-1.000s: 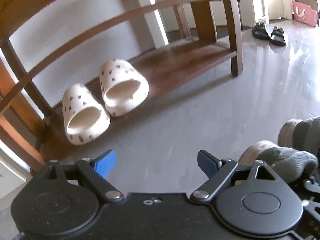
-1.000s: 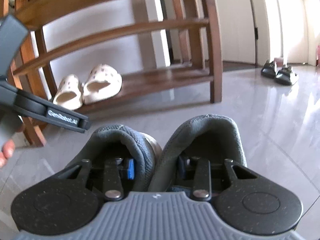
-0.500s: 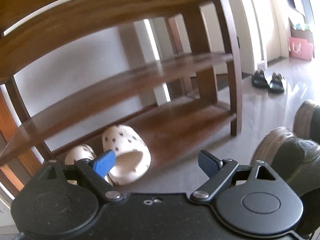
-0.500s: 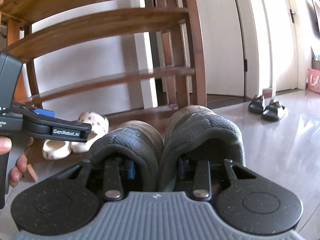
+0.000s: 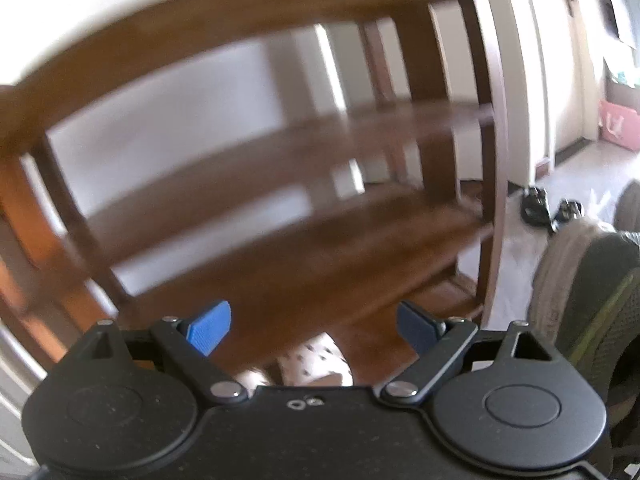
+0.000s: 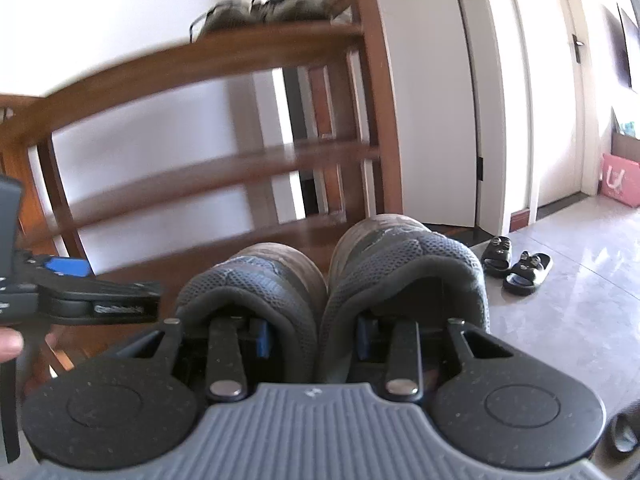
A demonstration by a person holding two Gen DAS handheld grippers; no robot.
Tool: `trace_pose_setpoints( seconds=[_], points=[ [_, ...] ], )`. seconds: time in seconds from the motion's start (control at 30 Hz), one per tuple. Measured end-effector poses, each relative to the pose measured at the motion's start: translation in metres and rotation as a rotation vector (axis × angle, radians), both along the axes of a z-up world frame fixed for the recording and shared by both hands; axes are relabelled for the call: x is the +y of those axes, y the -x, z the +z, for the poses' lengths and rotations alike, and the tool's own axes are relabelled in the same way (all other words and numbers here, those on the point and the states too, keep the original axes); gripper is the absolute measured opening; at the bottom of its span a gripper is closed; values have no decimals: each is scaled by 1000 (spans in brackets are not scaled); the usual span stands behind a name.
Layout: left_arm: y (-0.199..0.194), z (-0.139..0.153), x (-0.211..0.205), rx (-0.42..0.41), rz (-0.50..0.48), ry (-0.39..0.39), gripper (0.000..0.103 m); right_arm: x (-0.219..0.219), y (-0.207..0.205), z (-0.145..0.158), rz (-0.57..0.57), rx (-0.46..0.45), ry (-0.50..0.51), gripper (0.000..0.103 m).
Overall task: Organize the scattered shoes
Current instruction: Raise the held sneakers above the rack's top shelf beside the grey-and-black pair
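My right gripper [image 6: 312, 334] is shut on a pair of grey mesh sneakers [image 6: 404, 264], one finger inside each shoe, pinching their inner walls together. It holds them raised in front of the wooden shoe rack [image 6: 224, 168]. The sneakers also show at the right edge of the left wrist view [image 5: 592, 292]. My left gripper [image 5: 314, 326] is open and empty, facing the rack's shelves [image 5: 280, 216]. It also shows at the left of the right wrist view [image 6: 68, 268]. White spotted slippers [image 5: 312, 364] peek out just below my left fingers, on the lowest shelf.
A pair of black sandals [image 6: 516, 260] lies on the grey tiled floor [image 6: 568, 320] near a white door. A pink bag [image 6: 620, 180] stands at the far right. Dark items [image 6: 260, 12] sit on top of the rack.
Both grippers have risen: the rack's upper shelves and top now fill the views. The slippers have dropped to the bottom of the left view. The sneakers stay gripped.
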State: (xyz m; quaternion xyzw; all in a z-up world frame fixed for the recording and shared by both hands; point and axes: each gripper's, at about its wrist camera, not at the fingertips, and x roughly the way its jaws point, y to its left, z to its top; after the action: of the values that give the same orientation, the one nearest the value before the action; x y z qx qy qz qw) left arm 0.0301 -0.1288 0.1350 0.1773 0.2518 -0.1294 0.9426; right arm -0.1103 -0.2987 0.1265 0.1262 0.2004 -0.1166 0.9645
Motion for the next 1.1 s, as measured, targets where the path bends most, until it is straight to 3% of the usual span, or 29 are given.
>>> trace_pose_setpoints(
  seconds=[0.13,0.33,0.47,0.67,0.9,1.1],
  points=[
    [12,105,5,51,104,39,92,-9,11,77,37,45,-9,42],
    [24,213,8,80,216,60,93,-22,23,203,144,95,-4,42],
    [36,282,18,40,282,103,96,-21,17,273,217,71,21,42],
    [34,321,43,-12,344,124,98,-4,-20,325,275,30,52,42],
    [-29,330,83,-24,293,54,97,32,-87,348,260,33,37,42],
    [-103,338,116,-10,225,43,97,73,-162,363,242,54,45,42]
  ],
)
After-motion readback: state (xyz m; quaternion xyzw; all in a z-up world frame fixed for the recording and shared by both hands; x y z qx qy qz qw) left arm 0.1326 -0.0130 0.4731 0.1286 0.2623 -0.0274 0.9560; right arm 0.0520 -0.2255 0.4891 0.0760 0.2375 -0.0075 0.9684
